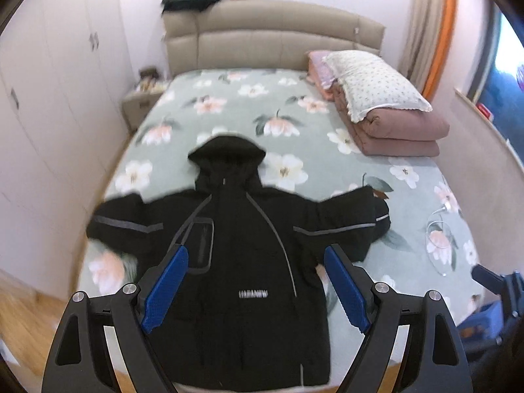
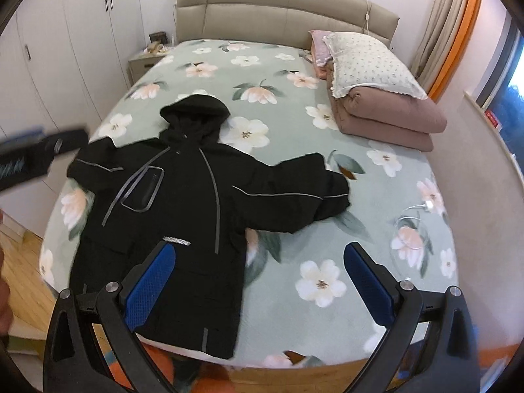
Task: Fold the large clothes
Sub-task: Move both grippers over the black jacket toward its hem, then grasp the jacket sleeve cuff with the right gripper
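Observation:
A black hooded jacket (image 1: 242, 249) with grey reflective stripes lies face up on the floral bed (image 1: 229, 98), sleeves spread to both sides, hood pointing to the headboard. It also shows in the right wrist view (image 2: 183, 203), at the bed's near left corner. My left gripper (image 1: 255, 281) is open and empty, held above the jacket's lower body. My right gripper (image 2: 258, 278) is open and empty, above the bed's front edge, to the right of the jacket's hem. The left gripper shows blurred at the left edge of the right wrist view (image 2: 36, 154).
A folded pink quilt (image 2: 386, 114) with a dotted pillow (image 2: 370, 62) on it sits at the bed's far right. A white cable (image 2: 412, 222) lies on the sheet at the right. White wardrobes (image 2: 55, 49) line the left wall; a nightstand (image 2: 144, 62) stands by the headboard.

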### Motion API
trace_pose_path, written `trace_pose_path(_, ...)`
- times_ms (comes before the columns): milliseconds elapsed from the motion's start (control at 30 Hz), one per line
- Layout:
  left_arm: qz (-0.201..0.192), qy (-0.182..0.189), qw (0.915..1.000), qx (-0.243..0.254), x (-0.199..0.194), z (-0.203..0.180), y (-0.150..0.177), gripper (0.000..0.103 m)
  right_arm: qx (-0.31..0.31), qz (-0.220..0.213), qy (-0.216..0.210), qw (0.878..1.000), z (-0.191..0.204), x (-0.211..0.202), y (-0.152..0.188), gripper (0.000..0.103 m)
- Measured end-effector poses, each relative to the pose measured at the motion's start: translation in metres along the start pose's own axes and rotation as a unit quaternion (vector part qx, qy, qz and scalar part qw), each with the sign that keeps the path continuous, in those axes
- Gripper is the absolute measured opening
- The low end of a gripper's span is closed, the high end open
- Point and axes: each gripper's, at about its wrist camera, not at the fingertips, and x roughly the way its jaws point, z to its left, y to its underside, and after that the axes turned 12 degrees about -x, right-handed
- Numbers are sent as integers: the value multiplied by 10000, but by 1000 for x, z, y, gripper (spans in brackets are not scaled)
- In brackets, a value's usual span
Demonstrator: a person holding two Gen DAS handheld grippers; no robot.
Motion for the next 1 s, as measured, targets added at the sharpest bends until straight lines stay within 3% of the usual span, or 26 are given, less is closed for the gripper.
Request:
trace_pose_path(167, -231, 120, 9996, 48, -17, -31, -19, 86, -116, -89, 67, 9999, -8, -14, 3, 103)
trace_pose_path(267, -341, -138, 9992, 130, -22, -27, -30, 86, -79, -158, 2, 9998, -11, -12, -6, 103)
trace_pose_path(400, -528, -414, 9977, -16, -33, 9, -43, 86, 23, -187, -157, 9997, 1, -3, -28, 103)
trace_pose_path(533, -461, -394, 9978, -264, -30, 57, -51, 86, 9, -155, -327, 9993, 19, 1, -52, 103)
trace_pose_path(700, -502, -408, 9972, -385, -16, 105, -68, 86, -238, -228, 62, 9994, 58, -9, -86, 103)
trace_pose_path(867, -509, -721, 9954, -372, 2, 143, -91, 86, -223, -177, 40, 9996, 89, -3, -113, 103)
trace_pose_path(1000, -495, -545, 9964, -430, 15, 168, -110, 86, -138, -183, 46, 9997, 108, 2, -130, 103)
